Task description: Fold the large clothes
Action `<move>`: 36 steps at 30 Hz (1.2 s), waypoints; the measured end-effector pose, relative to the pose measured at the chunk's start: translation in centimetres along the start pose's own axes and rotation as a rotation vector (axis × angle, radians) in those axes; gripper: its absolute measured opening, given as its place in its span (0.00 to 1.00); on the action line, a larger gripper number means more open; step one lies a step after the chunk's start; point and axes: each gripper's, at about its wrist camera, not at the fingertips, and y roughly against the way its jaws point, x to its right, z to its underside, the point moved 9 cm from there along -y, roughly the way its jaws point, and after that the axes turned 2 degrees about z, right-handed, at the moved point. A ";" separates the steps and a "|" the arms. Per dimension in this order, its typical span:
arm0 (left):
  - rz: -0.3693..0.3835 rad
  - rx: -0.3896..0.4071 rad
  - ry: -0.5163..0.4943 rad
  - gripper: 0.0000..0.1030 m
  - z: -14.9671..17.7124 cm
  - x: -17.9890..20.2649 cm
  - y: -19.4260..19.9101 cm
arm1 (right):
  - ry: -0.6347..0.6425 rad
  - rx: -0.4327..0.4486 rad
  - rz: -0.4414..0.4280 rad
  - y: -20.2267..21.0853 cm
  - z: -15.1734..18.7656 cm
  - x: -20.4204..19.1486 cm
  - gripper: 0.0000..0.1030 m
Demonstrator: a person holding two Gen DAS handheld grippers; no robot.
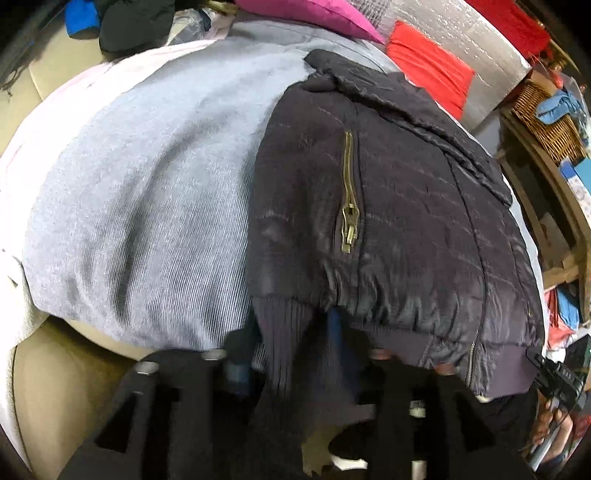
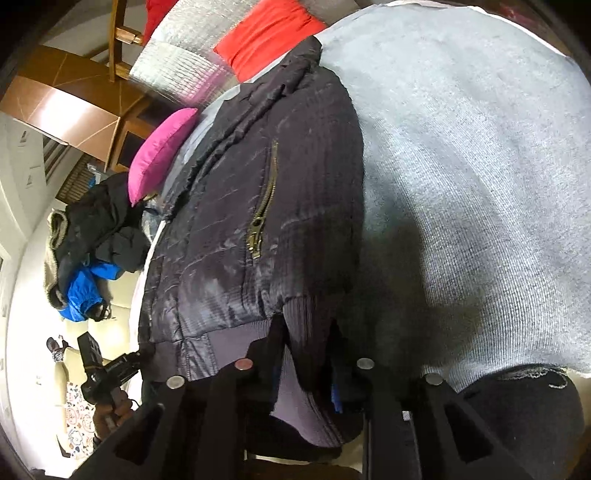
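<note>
A: Lying on the pale grey ribbed blanket [image 1: 140, 206], the dark navy quilted jacket with a brass pocket zip [image 1: 388, 206] has its ribbed hem nearest both cameras.

B: And the left tool [image 1: 295, 362]?

A: Its jaws stand apart with the jacket's ribbed knit cuff [image 1: 291, 339] hanging between them; I cannot tell whether they pinch it.

B: The right tool [image 2: 301, 363]?

A: Likewise: jaws apart, ribbed hem fabric between, grip unclear. A magenta cushion [image 2: 159, 151] and a red cloth [image 2: 266, 33] lie beyond the jacket.
</note>
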 end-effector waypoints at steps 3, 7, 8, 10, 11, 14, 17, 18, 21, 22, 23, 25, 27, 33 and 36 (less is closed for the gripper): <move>0.021 -0.012 -0.014 0.57 -0.2 1.1 -0.9 | -0.010 -0.008 0.016 -0.8 -0.1 0.4 0.31; -0.003 -0.018 -0.049 0.59 0.0 1.9 -1.7 | -0.010 -0.008 -0.004 -1.0 -0.4 0.4 0.41; 0.000 -0.016 -0.050 0.58 0.1 1.9 -1.7 | -0.010 -0.009 -0.020 -1.1 -0.3 0.2 0.49; 0.005 -0.020 -0.056 0.49 0.3 2.0 -1.6 | 0.001 -0.010 -0.025 -1.0 -0.3 -0.2 0.51; 0.008 -0.021 -0.067 0.42 0.4 1.9 -1.4 | 0.026 -0.011 -0.014 -1.0 -0.2 -0.4 0.44; 0.003 -0.009 -0.102 0.13 0.5 2.0 -0.4 | 0.045 -0.014 -0.003 -0.9 -0.2 -0.6 0.18; 0.009 -0.002 -0.098 0.09 0.3 1.5 0.3 | 0.047 -0.005 -0.016 -0.4 -0.3 -0.8 0.15; 0.026 0.000 -0.094 0.09 0.3 1.5 0.6 | 0.053 -0.001 -0.020 -0.2 -0.4 -1.0 0.15; 0.042 0.012 -0.109 0.09 0.3 1.5 1.5 | 0.060 0.007 -0.046 0.5 -0.6 -1.6 0.14; 0.046 0.015 -0.112 0.09 0.4 1.4 1.9 | 0.059 0.011 -0.055 0.8 -0.7 -1.8 0.14; 0.053 0.018 -0.111 0.09 0.5 1.2 2.4 | 0.058 0.014 -0.058 1.0 -0.8 -1.8 0.14; 0.071 0.027 -0.101 0.09 0.7 1.0 3.2 | 0.057 0.018 -0.067 1.5 -0.8 -1.9 0.13; 0.096 0.031 -0.084 0.08 0.7 0.8 4.0 | 0.051 0.024 -0.079 2.0 -0.7 -1.9 0.13; 0.135 0.024 -0.058 0.08 1.3 -0.2 4.9 | 0.042 0.030 -0.112 3.2 -0.2 -1.8 0.11; 0.142 0.011 -0.036 0.08 0.9 -0.5 4.3 | 0.031 0.016 -0.113 3.0 -0.1 -1.4 0.11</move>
